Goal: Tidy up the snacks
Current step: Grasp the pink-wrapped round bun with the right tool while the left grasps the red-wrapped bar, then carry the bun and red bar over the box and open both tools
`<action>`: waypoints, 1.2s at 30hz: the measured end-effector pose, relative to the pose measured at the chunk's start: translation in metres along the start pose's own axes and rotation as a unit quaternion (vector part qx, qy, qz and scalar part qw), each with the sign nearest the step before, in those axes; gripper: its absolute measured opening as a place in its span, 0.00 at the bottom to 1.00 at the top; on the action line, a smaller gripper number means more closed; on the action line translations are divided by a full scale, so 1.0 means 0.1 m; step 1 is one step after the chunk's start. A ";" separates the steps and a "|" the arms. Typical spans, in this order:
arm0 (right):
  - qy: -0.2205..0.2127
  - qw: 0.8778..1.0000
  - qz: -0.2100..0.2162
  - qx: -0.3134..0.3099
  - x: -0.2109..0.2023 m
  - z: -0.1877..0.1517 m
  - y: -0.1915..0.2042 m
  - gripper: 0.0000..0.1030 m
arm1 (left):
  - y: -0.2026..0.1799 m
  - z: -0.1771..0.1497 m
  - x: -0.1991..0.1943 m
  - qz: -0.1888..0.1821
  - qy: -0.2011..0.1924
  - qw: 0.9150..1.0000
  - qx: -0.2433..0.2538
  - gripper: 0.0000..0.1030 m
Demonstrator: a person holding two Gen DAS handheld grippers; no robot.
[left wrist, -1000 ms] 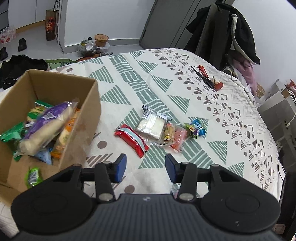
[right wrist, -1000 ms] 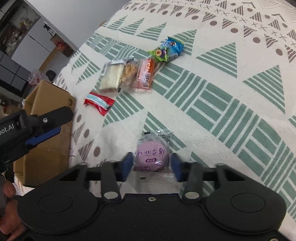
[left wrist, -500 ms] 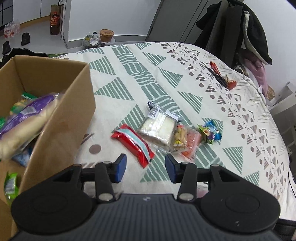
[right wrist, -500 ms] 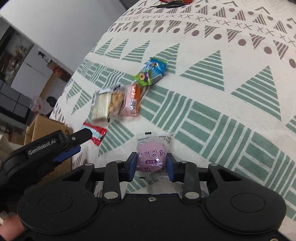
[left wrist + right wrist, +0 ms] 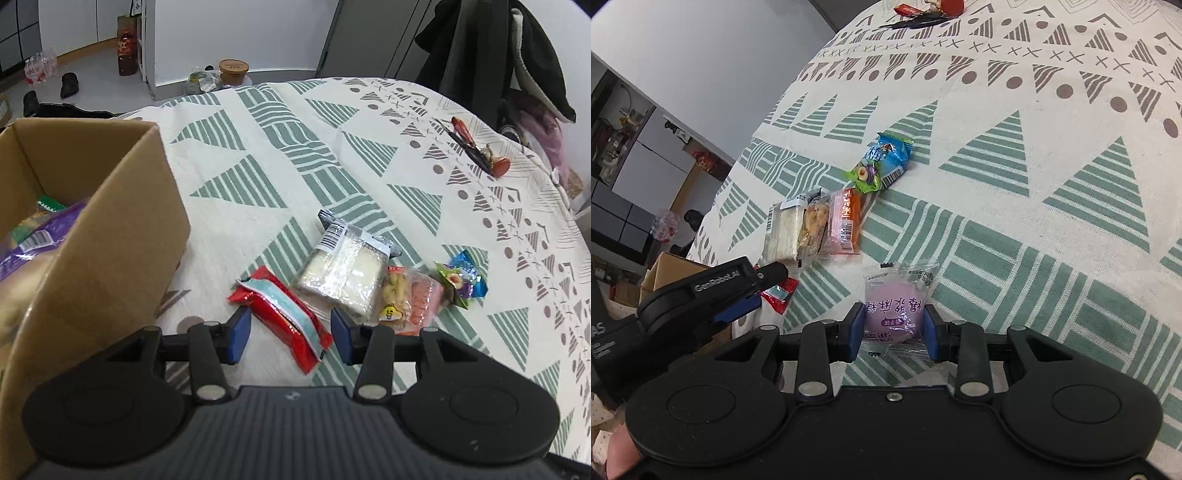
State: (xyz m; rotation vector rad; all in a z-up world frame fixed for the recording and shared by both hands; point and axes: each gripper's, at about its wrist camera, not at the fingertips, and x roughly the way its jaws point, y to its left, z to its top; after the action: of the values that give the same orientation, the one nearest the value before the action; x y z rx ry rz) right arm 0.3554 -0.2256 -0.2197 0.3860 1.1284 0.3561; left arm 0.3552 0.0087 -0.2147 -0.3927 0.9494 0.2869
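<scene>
My right gripper is clamped on the purple bun packet low over the tablecloth, while my left gripper is spread around the red wrapper, the cardboard box at its nine o'clock.

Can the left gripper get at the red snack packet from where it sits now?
Probably yes. The left gripper has its jaws open on either side of the red snack packet, nothing lies over it, and the cardboard box stands off to the side.
</scene>
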 end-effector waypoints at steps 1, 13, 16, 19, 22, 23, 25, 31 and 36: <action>0.000 1.000 0.000 0.000 0.00 0.00 0.00 0.32 | -0.01 0.00 0.02 0.004 0.002 1.000 0.003 0.45; -0.005 1.000 -0.023 -0.005 -0.06 -0.02 0.02 0.33 | -0.03 -0.05 0.07 0.013 -0.005 0.999 0.036 0.26; -0.005 0.999 -0.029 -0.014 -0.06 -0.03 0.06 0.32 | 0.01 -0.12 -0.01 -0.006 -0.004 0.999 0.039 0.22; -0.003 0.999 -0.028 -0.017 -0.07 -0.05 0.07 0.32 | 0.04 -0.17 -0.10 -0.022 -0.003 0.999 0.038 0.21; -0.007 0.999 -0.029 -0.017 -0.11 -0.05 0.09 0.31 | 0.05 -0.20 -0.23 -0.034 -0.006 0.999 0.041 0.21; -0.009 0.999 -0.029 -0.017 -0.12 -0.05 0.09 0.31 | 0.05 -0.21 -0.27 -0.037 -0.007 0.998 0.041 0.21; -0.016 0.999 -0.025 -0.018 -0.17 -0.05 0.11 0.31 | 0.05 -0.22 -0.37 -0.046 -0.009 0.998 0.039 0.21; -0.039 0.999 -0.015 -0.024 -0.34 -0.08 0.19 0.31 | 0.08 -0.25 -0.69 -0.068 -0.015 0.997 0.039 0.21; -0.056 0.998 -0.011 -0.040 -0.52 -0.13 0.33 0.31 | 0.11 -0.23 -0.97 -0.081 -0.022 0.996 0.044 0.21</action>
State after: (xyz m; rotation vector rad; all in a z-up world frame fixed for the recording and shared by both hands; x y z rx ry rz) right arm 0.3204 -0.2196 -0.1675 0.3180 1.0060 0.3546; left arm 0.2806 0.0015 -0.1485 -0.3785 0.8790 0.1060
